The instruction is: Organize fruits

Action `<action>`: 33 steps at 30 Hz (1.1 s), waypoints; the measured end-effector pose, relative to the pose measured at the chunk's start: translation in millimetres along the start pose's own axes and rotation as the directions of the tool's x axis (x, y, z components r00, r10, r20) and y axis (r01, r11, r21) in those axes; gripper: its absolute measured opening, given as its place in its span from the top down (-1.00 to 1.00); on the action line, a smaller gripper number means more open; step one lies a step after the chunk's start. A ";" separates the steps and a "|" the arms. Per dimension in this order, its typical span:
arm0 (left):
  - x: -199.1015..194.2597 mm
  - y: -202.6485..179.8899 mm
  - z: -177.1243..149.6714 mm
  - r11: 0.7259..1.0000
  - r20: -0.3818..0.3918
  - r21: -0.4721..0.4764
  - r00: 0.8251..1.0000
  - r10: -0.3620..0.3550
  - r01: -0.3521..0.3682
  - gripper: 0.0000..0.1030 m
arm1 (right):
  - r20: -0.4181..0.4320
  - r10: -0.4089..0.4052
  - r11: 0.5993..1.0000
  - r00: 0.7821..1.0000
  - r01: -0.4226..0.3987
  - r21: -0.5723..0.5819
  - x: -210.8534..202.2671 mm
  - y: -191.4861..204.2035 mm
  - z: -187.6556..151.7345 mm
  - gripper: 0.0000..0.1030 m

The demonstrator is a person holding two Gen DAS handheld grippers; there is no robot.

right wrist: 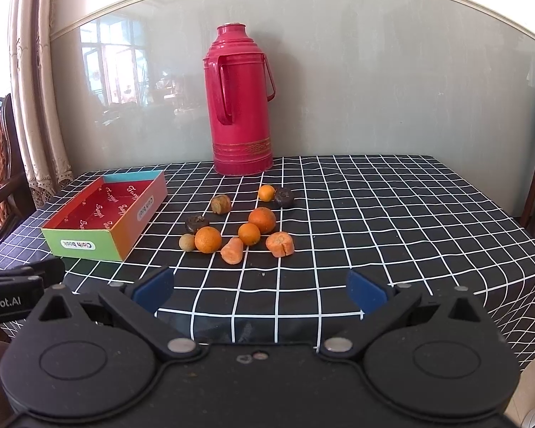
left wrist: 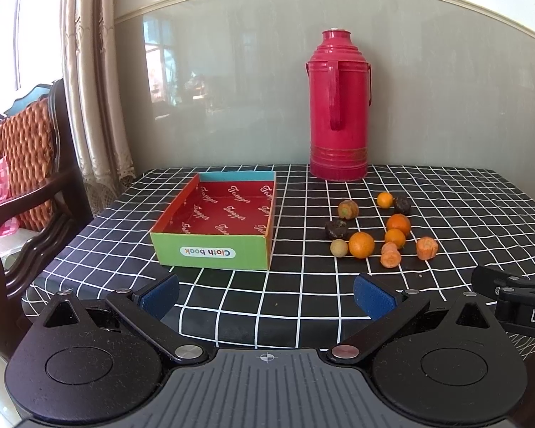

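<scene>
While both grippers, left gripper [left wrist: 265, 294] and right gripper [right wrist: 260, 289], hover with jaws spread and empty, small round orange citrus fruits [right wrist: 207, 239] lie loose at 12 o'clock on the checked surface [right wrist: 374, 214], at 3 o'clock from the empty red-lined cardboard box [right wrist: 89, 221]; light, firm, prone to roll, best pinched across the middle.

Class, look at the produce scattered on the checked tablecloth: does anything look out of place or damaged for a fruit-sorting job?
Yes. Two carrot chunks lie among the oranges, and they are vegetables, not fruit. Two dark, shrivelled pieces look spoiled. The box holds nothing yet.
</scene>
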State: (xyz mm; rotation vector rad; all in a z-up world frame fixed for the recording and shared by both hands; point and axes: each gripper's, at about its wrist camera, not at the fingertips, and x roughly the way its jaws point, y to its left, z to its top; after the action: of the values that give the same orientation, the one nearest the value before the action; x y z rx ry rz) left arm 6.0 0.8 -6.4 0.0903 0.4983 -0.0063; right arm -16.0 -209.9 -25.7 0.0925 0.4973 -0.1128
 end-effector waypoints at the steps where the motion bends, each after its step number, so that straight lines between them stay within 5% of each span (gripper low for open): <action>1: 0.0 0.0 0.0 1.000 0.000 0.000 1.000 -0.001 0.001 -1.00 | 0.001 -0.002 1.000 1.000 0.002 0.000 -0.2 -0.2 -0.1 -0.89; 17: 10.3 -5.0 4.1 0.998 0.016 0.055 1.000 -0.007 0.006 -1.00 | 0.002 -0.033 0.999 0.999 0.033 0.008 9.0 -6.9 0.2 -0.89; 33: 73.1 -42.3 11.2 0.963 0.047 0.258 0.995 -0.093 0.078 -1.00 | 0.015 -0.113 0.991 0.994 0.111 0.075 49.1 -43.8 -6.9 -0.89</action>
State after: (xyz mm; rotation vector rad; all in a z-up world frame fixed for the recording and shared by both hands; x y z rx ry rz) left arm 74.4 -41.1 -35.1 0.3207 0.4403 -0.1582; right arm 17.9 -256.6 -58.0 0.1363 0.4792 -0.2420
